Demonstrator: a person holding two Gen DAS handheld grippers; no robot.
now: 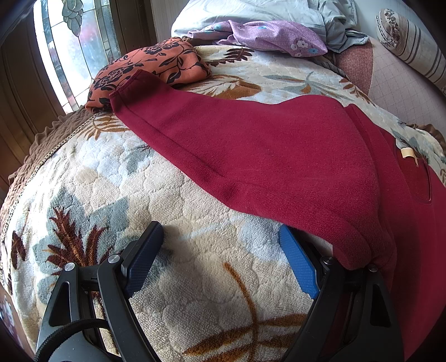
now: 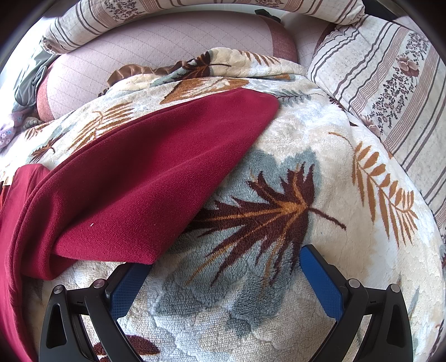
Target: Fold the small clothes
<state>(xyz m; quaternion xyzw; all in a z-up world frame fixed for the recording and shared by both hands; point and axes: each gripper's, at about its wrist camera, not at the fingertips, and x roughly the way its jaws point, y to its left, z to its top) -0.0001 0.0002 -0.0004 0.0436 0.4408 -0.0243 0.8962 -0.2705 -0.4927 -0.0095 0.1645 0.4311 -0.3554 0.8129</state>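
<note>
A dark red knit garment [image 1: 278, 150] lies on a leaf-patterned plush blanket [image 1: 117, 189]. One sleeve stretches away to the upper left, its cuff near an orange floral cloth [image 1: 150, 64]. My left gripper [image 1: 220, 234] is open and empty; the garment's near edge drapes over its right finger [image 1: 298, 264]. In the right wrist view the garment [image 2: 156, 172] lies folded at left on the blanket [image 2: 278, 292]. My right gripper [image 2: 223, 259] is open and empty, with the garment's corner resting over the tip of its left finger [image 2: 125, 289].
A purple floral cloth [image 1: 264, 36] and pale grey bedding [image 1: 251, 11] lie at the back. A stained-glass window [image 1: 72, 36] is at far left. Striped floral pillows [image 2: 390, 83] and a pink quilted cushion [image 2: 167, 47] border the blanket.
</note>
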